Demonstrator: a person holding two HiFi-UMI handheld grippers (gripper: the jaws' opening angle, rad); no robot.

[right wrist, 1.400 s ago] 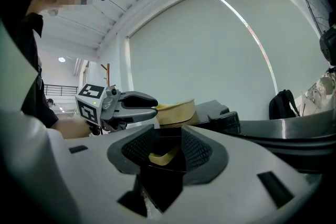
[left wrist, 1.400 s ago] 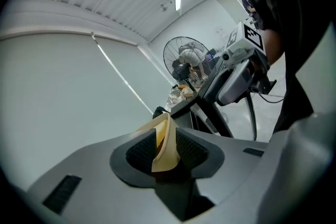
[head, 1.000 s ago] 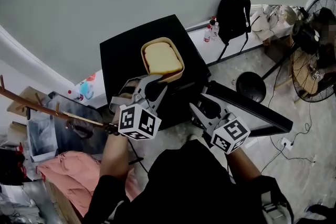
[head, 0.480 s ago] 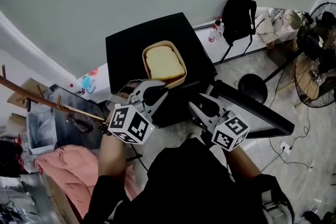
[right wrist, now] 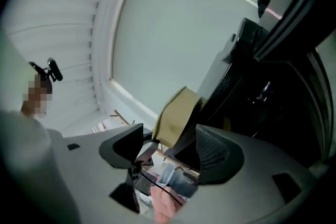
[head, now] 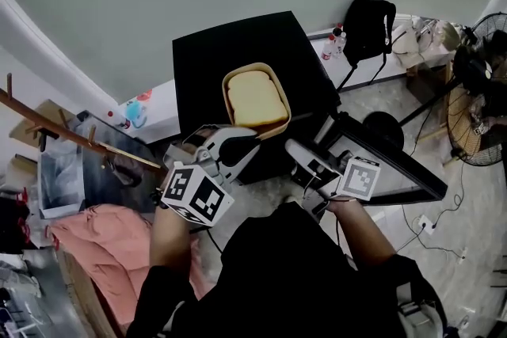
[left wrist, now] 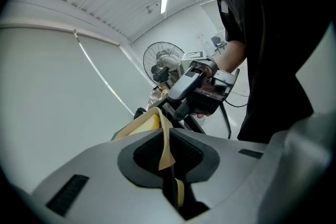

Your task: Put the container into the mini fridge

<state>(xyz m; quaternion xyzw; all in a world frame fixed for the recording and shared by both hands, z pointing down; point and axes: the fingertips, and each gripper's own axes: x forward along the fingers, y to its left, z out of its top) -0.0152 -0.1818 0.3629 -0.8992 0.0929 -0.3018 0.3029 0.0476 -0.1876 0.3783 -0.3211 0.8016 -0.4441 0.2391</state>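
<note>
The container (head: 256, 99) is a tan tub with pale yellow contents, held above the front edge of the black mini fridge (head: 230, 51). My left gripper (head: 242, 140) is shut on its near rim. The left gripper view shows the tan rim (left wrist: 166, 140) pinched between the pads. The fridge door (head: 380, 162) hangs open to the right. My right gripper (head: 299, 154) sits beside that door, just right of the container. Its jaws have just been opening and now stand wide, with nothing between them; the container (right wrist: 176, 115) shows beyond them.
A standing fan (head: 475, 115) and a round stand base (head: 384, 123) are on the floor at right. A black backpack (head: 368, 24) leans on the ledge behind. A wooden rack (head: 71, 138) and pink cloth (head: 87, 237) lie at left.
The left gripper has carried the container a little to the right. The right gripper has rolled over, its marker cube now showing one face, and its jaws have opened.
</note>
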